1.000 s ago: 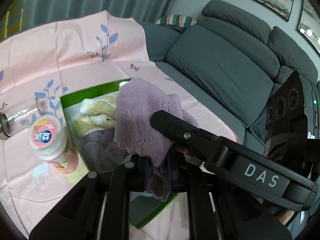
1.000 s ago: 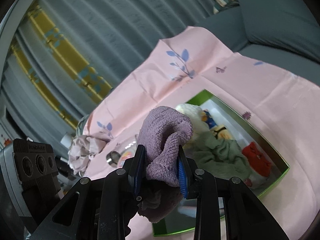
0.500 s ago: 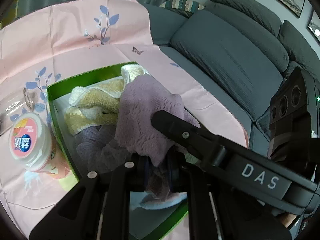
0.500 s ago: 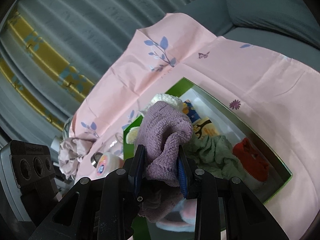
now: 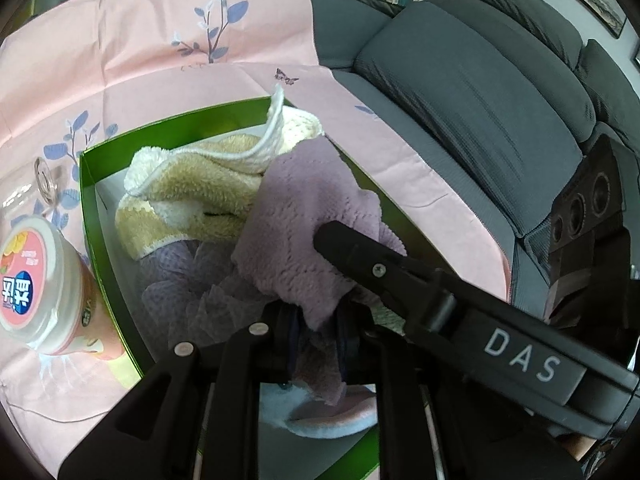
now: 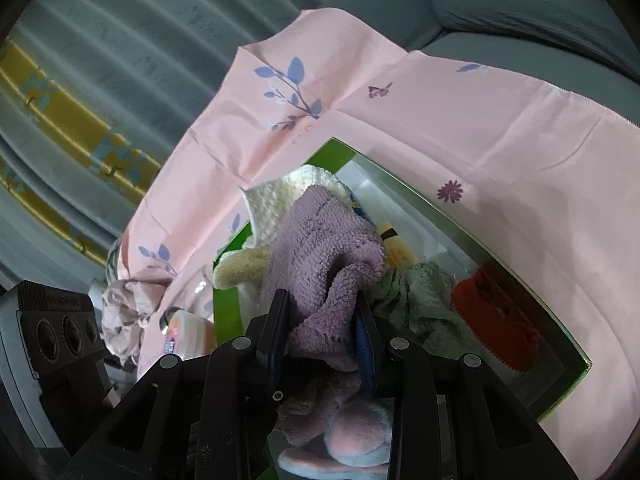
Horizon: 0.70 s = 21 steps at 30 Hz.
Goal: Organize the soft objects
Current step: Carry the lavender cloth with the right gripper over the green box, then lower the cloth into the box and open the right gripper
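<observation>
Both grippers are shut on one fluffy lilac towel (image 5: 304, 232), held just above an open green box (image 5: 89, 216). My left gripper (image 5: 318, 320) clamps its lower end; my right gripper (image 6: 322, 320) clamps the bunched towel (image 6: 320, 260) in its own view. The right gripper's black body crosses the left wrist view. In the box (image 6: 576, 360) lie a yellow-and-cream towel (image 5: 188, 204), a grey-purple cloth (image 5: 188, 280), a green cloth (image 6: 416, 296), a red item (image 6: 492, 312) and a pink-and-blue plush piece (image 6: 340, 456).
The box sits on a pink floral cloth (image 5: 120, 60) spread over a grey sofa (image 5: 480, 92). A pink-lidded jar (image 5: 36, 292) stands left of the box, with a clear glass (image 5: 44, 180) behind it. A crumpled pale cloth (image 6: 124, 312) lies at far left.
Both grippers have moved down and forward with the lilac towel, from above the box's near end to low over its contents. The box and jar now look closer.
</observation>
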Available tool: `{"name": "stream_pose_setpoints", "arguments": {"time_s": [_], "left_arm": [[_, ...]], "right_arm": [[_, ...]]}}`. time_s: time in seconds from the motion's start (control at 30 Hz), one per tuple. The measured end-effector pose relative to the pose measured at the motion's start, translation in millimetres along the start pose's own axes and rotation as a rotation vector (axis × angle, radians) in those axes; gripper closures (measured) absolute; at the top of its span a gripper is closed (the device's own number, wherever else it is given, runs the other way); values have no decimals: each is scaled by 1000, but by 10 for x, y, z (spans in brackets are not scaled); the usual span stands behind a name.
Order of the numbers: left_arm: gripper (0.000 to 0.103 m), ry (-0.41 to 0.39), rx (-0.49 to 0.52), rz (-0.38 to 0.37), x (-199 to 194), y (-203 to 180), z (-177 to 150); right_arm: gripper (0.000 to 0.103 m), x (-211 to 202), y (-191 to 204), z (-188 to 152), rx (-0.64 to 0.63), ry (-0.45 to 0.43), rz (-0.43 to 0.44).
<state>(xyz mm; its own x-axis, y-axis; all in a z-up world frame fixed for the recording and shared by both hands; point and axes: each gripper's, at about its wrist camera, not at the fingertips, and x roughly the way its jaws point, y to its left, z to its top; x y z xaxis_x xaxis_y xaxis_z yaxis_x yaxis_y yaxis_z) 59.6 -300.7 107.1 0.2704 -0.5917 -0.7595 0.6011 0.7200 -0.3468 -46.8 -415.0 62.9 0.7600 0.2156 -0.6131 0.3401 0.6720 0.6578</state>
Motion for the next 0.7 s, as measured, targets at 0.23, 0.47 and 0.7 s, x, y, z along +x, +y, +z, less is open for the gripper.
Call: {"name": "stream_pose_setpoints", "arguments": {"time_s": [0.23,0.47,0.7], "left_arm": [[78,40,-25,31,100,49,23],[68,55,-49,41,152,103,-7],[61,56,-44,72,189,73,-25]], "right_arm": [[70,42,-52,10,32,17,-51],[70,49,-52,17,42,27,-84],[70,39,-69,17,55,26,-104]]}}
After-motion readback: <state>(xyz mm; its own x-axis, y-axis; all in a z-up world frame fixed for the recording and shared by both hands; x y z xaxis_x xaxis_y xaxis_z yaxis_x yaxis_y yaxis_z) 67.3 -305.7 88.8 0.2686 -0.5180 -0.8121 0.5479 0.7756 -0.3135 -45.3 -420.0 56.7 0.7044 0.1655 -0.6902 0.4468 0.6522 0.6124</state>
